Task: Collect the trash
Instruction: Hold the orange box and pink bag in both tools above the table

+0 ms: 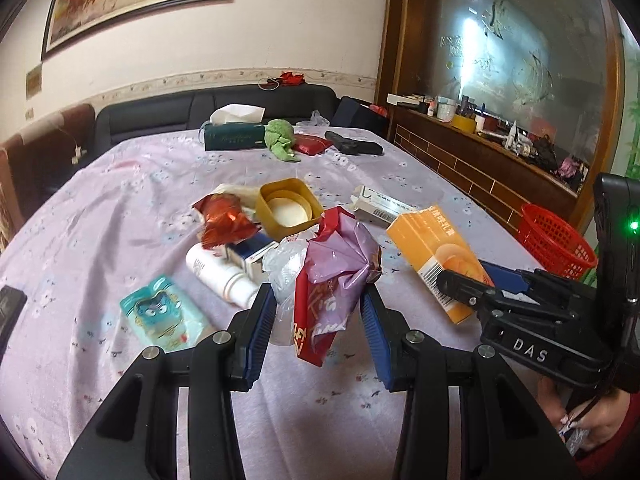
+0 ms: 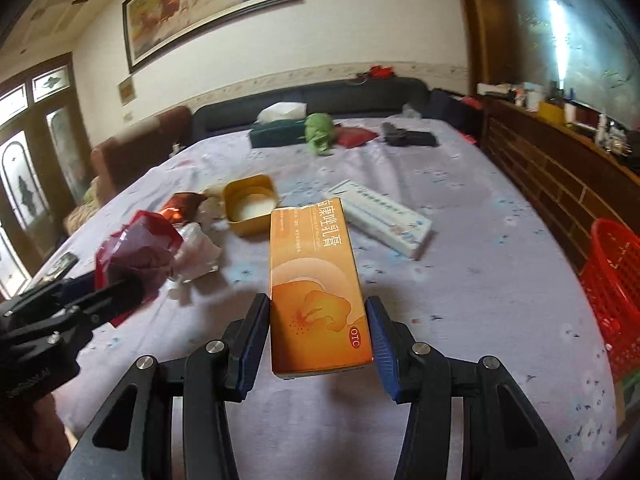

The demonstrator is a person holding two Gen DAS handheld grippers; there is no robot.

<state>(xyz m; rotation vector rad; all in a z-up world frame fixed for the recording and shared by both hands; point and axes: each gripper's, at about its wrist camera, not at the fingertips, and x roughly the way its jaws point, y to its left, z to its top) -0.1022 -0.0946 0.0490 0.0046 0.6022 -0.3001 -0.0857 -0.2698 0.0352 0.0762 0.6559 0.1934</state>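
While gripped, orange box [image 2: 316,292] lengthwise, pointing away

Bare cloth [image 2: 500,280] lies open toward the red basket [image 2: 612,288] at right; the white box [image 2: 384,216] and a trash pile [image 1: 256,240] crowd the centre.

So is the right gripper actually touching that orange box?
Touching. In the right wrist view the right gripper has both blue pads against the sides of the orange box.
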